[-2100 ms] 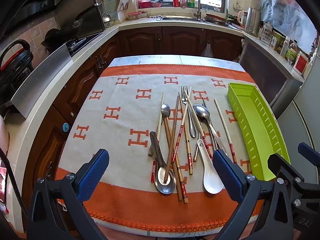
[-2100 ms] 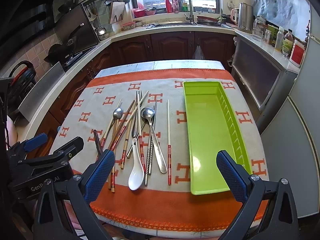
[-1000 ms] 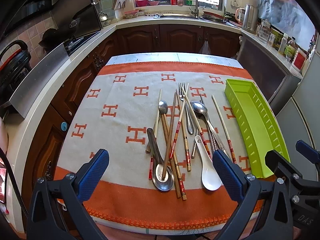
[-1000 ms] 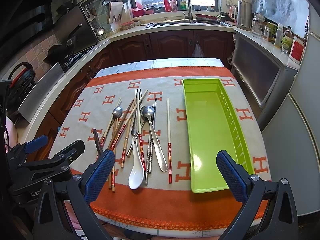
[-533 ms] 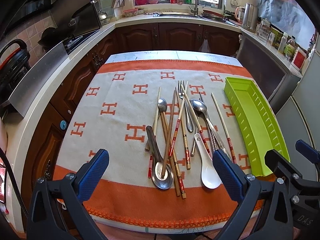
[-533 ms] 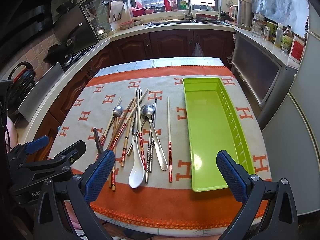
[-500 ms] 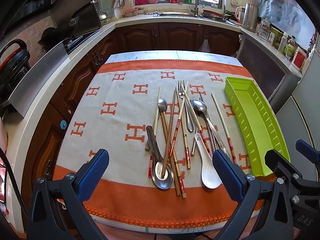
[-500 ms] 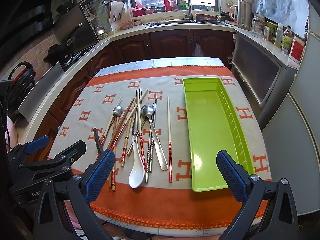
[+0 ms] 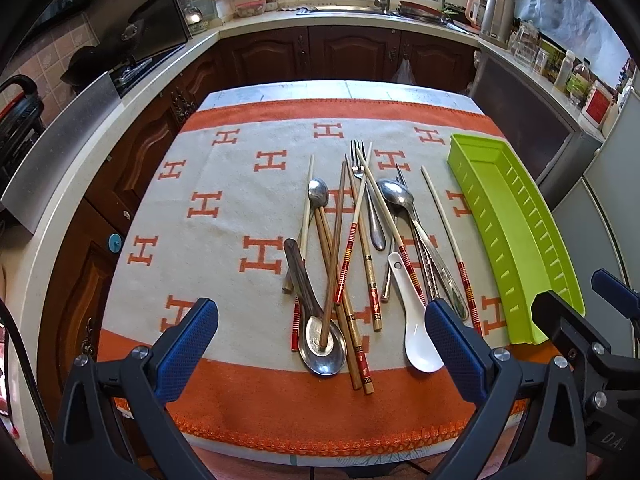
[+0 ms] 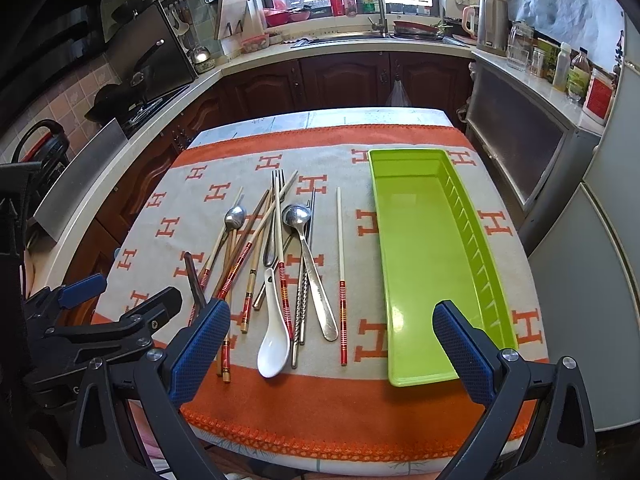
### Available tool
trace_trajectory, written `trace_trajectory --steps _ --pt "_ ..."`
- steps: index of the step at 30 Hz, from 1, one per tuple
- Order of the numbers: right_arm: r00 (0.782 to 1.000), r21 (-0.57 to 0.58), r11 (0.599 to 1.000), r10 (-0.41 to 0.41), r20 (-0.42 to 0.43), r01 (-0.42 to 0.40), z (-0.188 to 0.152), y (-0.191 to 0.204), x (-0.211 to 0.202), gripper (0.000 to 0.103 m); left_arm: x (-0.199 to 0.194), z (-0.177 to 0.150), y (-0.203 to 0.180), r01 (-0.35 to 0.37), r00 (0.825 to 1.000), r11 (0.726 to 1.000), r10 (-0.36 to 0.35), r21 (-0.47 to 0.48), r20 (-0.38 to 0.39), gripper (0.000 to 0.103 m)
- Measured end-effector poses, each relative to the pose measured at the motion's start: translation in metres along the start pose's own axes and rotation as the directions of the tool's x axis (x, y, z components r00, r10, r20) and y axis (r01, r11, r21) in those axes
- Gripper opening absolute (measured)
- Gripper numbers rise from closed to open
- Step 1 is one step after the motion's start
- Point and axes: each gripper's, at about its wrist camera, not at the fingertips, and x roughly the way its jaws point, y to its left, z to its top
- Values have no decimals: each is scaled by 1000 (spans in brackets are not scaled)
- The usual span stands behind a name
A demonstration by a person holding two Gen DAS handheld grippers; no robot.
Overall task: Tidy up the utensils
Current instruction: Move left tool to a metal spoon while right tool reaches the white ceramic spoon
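Both views have lifted and drawn back slightly, so the utensil pile [image 9: 352,264] and green tray [image 10: 432,264] sit a little farther ahead of the open jaws.

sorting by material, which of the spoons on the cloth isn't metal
The white ceramic soup spoon, lying bowl toward the near edge among the chopsticks. The other spoons are shiny metal; this one is plain white and short.
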Motion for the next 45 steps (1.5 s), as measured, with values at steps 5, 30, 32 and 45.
trace_trajectory --steps 5,30,32,45 --pt "1000 -1 1000 9 -12 -9 7 0 12 102 9 6 7 34 999 999 -34 15 -23 102" --pt "945 28 975 219 -242 -218 42 19 126 56 96 20 78 243 958 967 -252 -76 -136 81" --pt "939 25 974 224 -260 -226 36 23 132 54 99 19 76 279 953 958 -284 -59 -109 79" --pt "910 40 970 237 -341 -238 7 30 150 50 125 12 75 440 898 898 -441 -11 -5 47"
